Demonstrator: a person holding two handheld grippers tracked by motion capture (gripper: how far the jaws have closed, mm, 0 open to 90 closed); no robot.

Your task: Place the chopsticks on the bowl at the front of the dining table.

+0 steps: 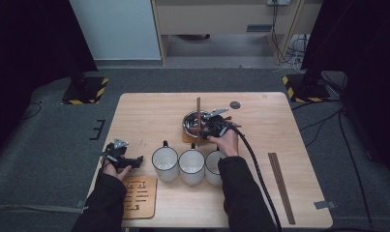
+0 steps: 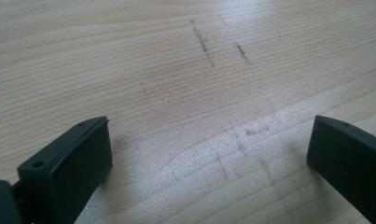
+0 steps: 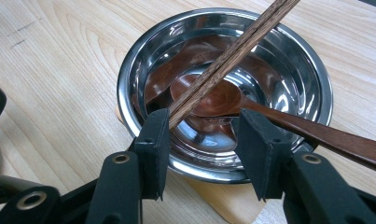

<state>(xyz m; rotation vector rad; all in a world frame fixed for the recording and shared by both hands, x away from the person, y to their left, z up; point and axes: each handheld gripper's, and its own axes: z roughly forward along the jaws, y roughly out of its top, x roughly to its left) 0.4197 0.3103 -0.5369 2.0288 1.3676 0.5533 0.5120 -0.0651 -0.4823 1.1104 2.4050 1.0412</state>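
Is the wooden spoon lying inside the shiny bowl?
Yes, in the right gripper view the wooden spoon has its head resting in the bottom of the shiny bowl, with its handle going out over the rim.

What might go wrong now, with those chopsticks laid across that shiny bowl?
The dark wooden chopsticks only lean on the rim of the shiny steel bowl, beside the open right gripper, so a nudge could roll them off. The brown wooden spoon juts over the rim near one jaw and might get flicked out. Pulling back, the hand could bump the three white mugs.
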